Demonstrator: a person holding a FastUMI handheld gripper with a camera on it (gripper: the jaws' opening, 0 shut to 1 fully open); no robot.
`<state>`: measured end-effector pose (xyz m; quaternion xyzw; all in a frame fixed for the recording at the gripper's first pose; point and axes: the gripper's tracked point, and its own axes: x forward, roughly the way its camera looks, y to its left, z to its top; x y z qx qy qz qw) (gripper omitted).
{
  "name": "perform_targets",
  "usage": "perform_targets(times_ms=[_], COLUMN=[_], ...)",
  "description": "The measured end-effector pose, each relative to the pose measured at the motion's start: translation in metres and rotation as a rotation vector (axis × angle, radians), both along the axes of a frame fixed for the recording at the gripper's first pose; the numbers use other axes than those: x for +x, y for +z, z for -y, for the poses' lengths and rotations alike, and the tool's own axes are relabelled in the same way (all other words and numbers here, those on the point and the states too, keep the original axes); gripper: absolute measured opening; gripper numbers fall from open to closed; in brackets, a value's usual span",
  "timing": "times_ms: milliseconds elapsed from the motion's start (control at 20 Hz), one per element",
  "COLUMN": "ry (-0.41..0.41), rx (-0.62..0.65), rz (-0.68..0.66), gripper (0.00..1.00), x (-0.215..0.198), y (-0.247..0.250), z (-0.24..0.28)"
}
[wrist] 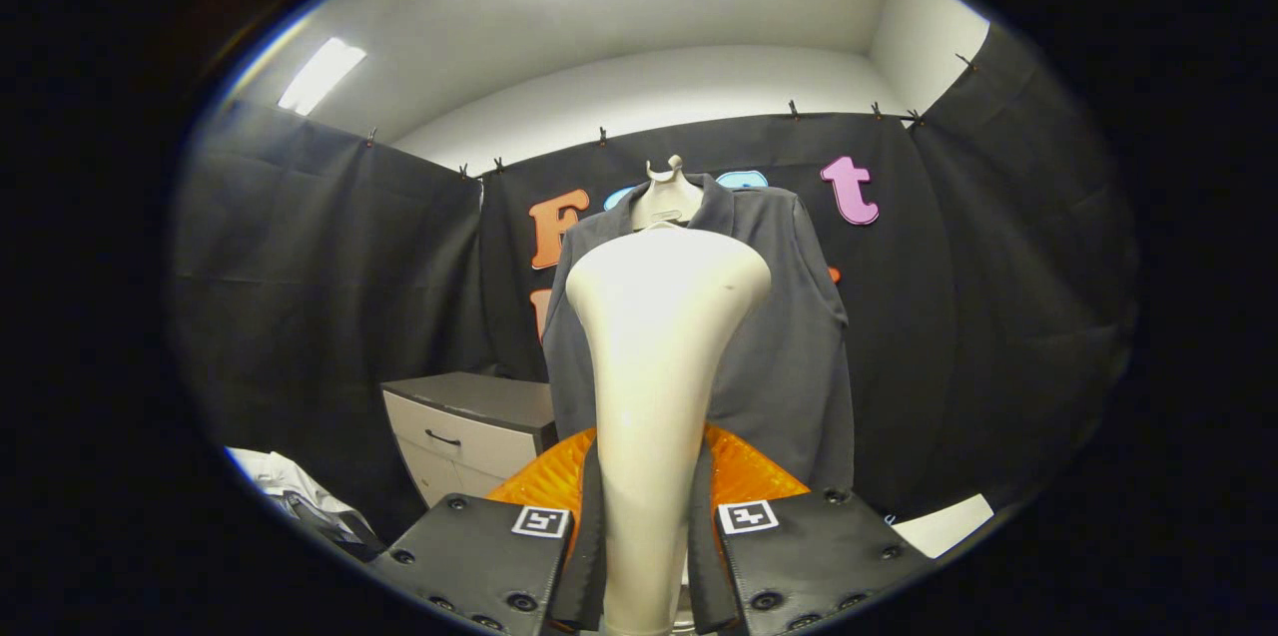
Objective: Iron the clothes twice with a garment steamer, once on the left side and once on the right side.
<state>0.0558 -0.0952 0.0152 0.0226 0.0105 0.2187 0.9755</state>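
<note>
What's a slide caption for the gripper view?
Gripper shut on garment steamer, its head raised before the dark jacket on a mannequin.

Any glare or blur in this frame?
Gripper view: the cream plastic garment steamer, gripped in the hand-held gripper, blows out near its head; the dark grey jacket behind stays sharp; fisheye bends the white ceiling lights.
</note>
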Motion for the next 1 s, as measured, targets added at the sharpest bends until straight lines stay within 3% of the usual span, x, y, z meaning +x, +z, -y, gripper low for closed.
perform_targets(times_ms=[1000], ry=[-0.001], rx=[0.019], rz=[-0.014], gripper=[0.4], x=[-0.0024], y=[-0.0034], z=[0.0042])
